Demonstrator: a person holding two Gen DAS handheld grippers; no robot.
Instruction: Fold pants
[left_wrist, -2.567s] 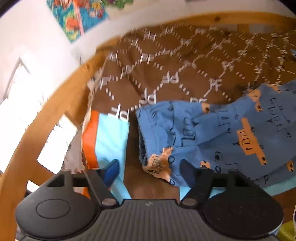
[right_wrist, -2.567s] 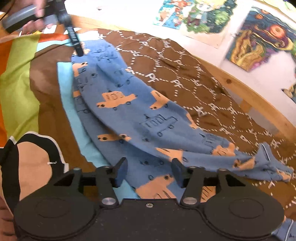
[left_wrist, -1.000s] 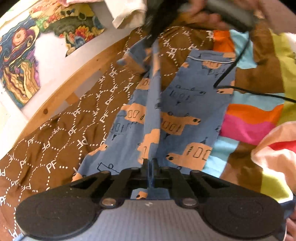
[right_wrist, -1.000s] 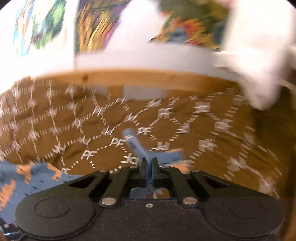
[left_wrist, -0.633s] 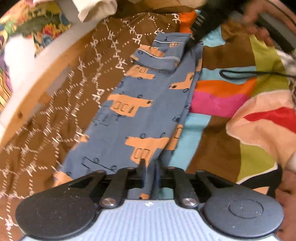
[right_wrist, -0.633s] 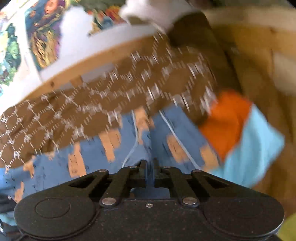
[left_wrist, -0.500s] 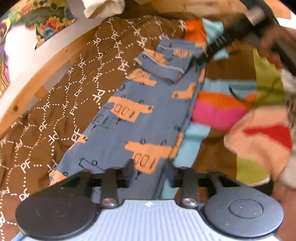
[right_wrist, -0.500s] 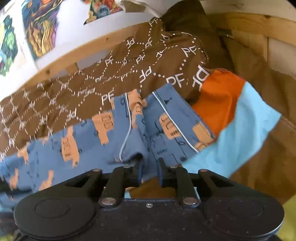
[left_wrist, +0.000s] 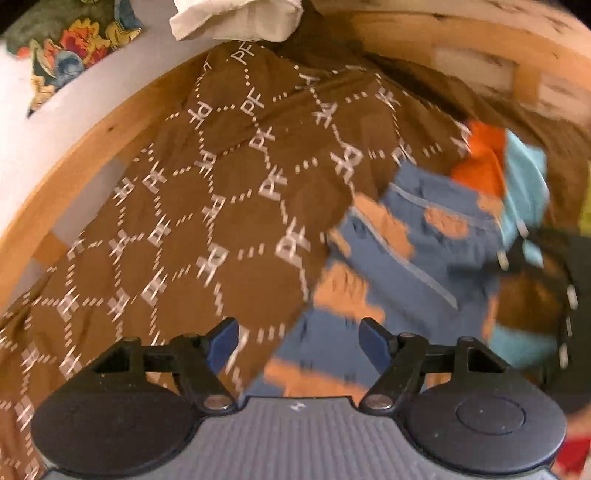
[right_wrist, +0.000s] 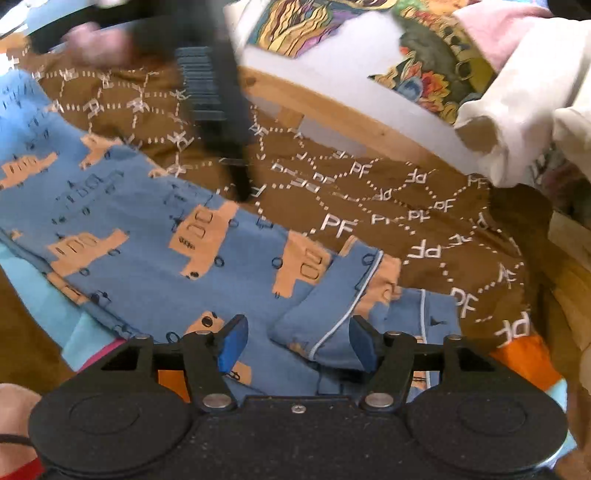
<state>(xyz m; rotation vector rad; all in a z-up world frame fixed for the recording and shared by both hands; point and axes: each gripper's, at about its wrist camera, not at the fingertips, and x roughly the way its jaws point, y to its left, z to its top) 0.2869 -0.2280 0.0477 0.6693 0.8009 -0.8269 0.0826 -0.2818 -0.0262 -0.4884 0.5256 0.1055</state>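
The blue pants with orange truck prints lie folded over on a brown blanket. My right gripper hovers low over the cuff end. Its jaws are opening, and the cuff fold lies between them without the pads pressing on it. My left gripper is opening too, with nothing held, over the edge where the pants meet the brown blanket. In the right wrist view the left gripper shows as a dark blur above the pants' far edge.
A wooden bed frame curves around the blanket, with a white wall and posters behind. A white cloth hangs at the back. A striped orange and light-blue cover lies under the pants.
Both grippers were shut on the pants fabric and have opened, letting it drop flat. The left one swung away toward the brown blanket; the right one sank toward the cuffs.
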